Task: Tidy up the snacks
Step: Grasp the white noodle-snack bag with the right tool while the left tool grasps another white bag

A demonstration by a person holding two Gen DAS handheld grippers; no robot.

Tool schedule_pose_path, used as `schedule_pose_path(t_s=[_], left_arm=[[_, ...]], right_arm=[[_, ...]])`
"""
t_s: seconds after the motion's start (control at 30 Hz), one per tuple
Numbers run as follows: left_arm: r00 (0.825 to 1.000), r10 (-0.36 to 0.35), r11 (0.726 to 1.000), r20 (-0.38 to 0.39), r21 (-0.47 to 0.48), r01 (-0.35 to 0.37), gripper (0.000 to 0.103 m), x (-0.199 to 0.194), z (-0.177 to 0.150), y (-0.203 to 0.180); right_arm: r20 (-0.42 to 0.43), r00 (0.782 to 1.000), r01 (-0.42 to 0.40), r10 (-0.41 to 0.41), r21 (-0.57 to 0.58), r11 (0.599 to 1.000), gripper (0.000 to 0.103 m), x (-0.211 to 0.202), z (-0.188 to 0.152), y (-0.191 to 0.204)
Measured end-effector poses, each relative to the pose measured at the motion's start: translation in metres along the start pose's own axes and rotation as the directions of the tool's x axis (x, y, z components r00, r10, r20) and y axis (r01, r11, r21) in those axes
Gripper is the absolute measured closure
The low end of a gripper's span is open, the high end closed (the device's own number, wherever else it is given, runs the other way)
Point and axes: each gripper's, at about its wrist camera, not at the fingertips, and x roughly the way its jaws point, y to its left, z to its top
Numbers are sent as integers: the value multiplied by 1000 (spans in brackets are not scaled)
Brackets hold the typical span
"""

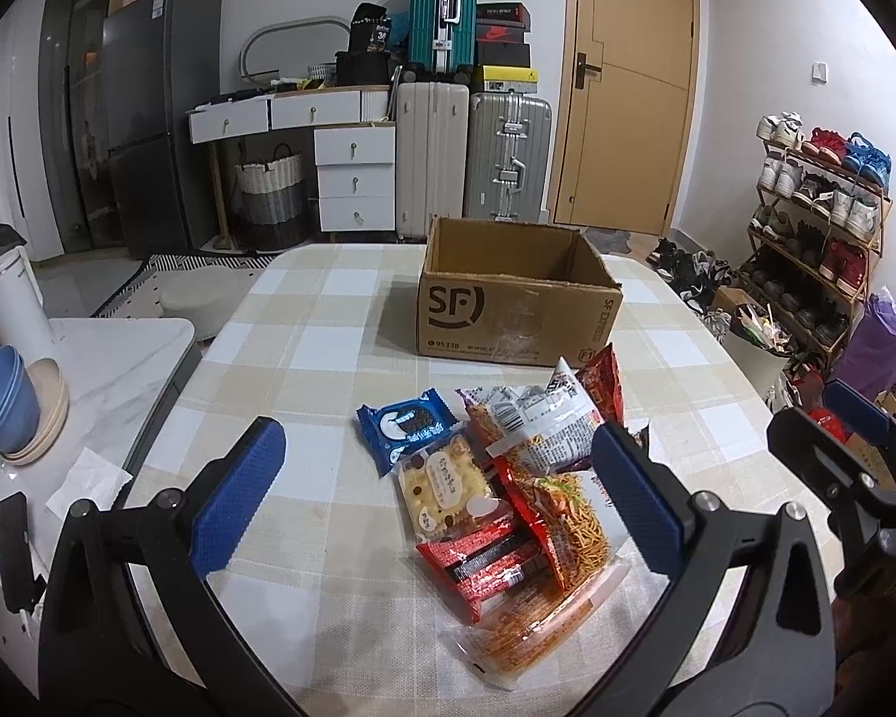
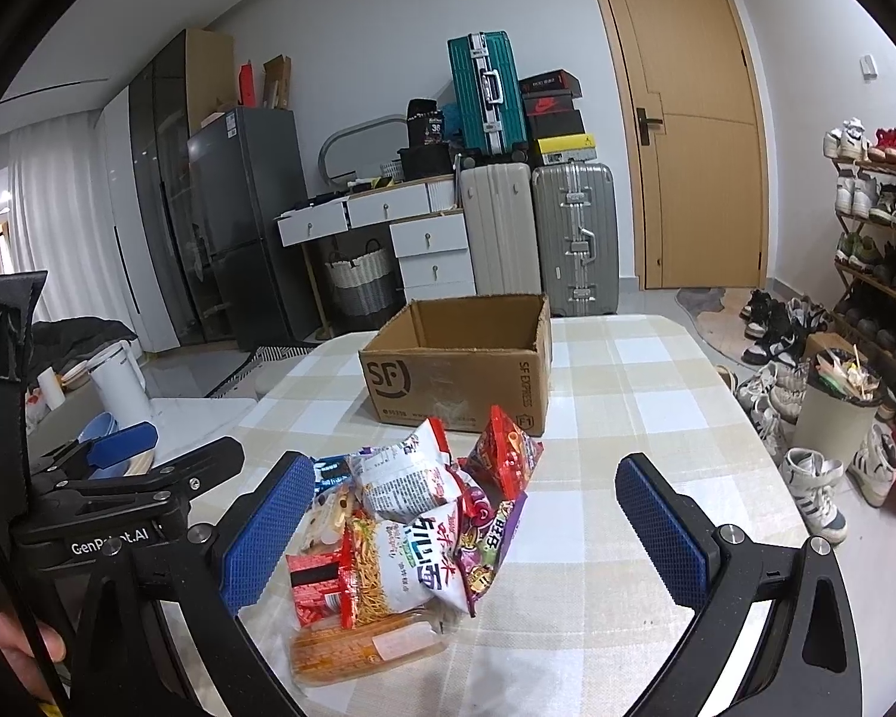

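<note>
we see white walls, a tan wooden door, a dark fridge, a white drawer desk, stacked suitcases, a woven basket, a full shoe rack, and white curtains at left.

Glossy plastic snack packets; matt corrugated cardboard box; checked cloth table cover.

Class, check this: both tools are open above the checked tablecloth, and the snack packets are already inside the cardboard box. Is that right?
Not quite. The snack packets lie in a pile on the tablecloth in front of the cardboard box, not inside it; the left wrist view shows this. Both tools, left and right, are open.
</note>
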Motion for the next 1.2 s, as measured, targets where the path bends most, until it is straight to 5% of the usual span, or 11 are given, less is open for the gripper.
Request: schedule_pose_path(t_s=[0.37, 0.53, 0.73, 0.9, 1.2], left_arm=[[990, -45, 999, -132, -16, 44, 0, 60, -19, 17], [984, -71, 997, -165, -42, 65, 1, 87, -25, 24], [980, -73, 995, -184, -86, 58, 1, 98, -25, 45], [977, -69, 994, -204, -98, 50, 1, 106, -26, 53], [965, -115, 991, -235, -89, 96, 1, 117, -22, 48]], right_arm=[[-176, 975, -119, 137, 109, 987, 0, 67, -29, -32], [-226, 940, -243, 257, 90, 966, 15, 89, -39, -20], [-309, 918, -261, 248, 0, 965, 16, 121, -52, 5], [-353, 911, -245, 212, -51, 968, 35, 138, -59, 15], [-334, 900, -294, 279, 4, 956, 43, 136, -61, 4]])
